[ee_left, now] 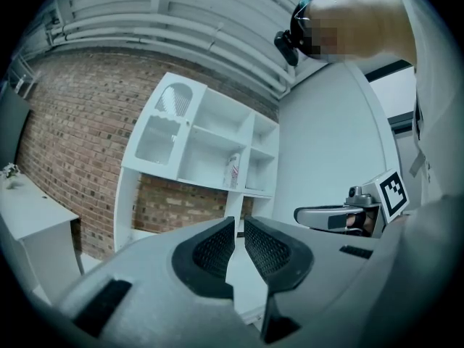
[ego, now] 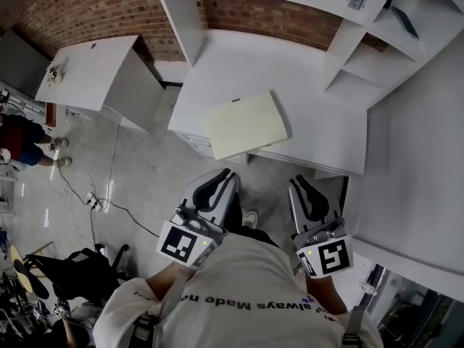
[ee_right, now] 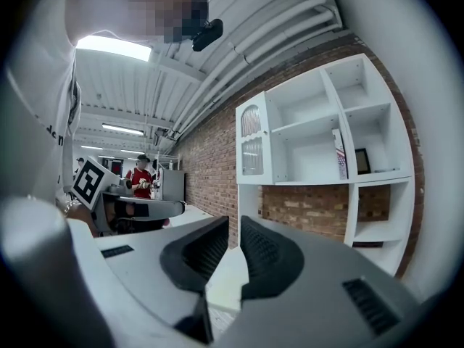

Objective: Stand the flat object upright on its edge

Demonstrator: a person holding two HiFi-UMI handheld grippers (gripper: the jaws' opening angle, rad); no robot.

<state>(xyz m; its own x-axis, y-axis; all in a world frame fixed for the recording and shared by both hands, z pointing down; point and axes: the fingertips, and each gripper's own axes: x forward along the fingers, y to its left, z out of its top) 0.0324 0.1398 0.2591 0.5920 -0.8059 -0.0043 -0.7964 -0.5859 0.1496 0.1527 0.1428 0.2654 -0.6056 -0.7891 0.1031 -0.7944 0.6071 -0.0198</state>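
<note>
Noted the flat object, a cream slab, lying flat on the white bench, close to its near edge, nothing on top. Near-left corner at or just past that edge; cannot tell which. Long axis across the head view, left to right, slightly tilted, with the right end farther away.

Left hand-held gripper: pinched together, nothing in it. In the left gripper view, pads all but touching, only a sliver of gap. Held low, off the bench, pointing ahead.

Right hand-held gripper: likewise closed and empty. In the right gripper view, pads drawn in tight.

From the left hand-held gripper: straight ahead and near to the object's near long edge. From the right: ahead and off to the left, farther. Both clear of it, no contact.

Judged: task not yet begun; to come, opening, reaching forward, taking an edge. Probably best approached with the left hand-held gripper at the near-left corner, then tipping about the long axis onto a long edge. Risk of sliding across the smooth bench instead of rising.
</note>
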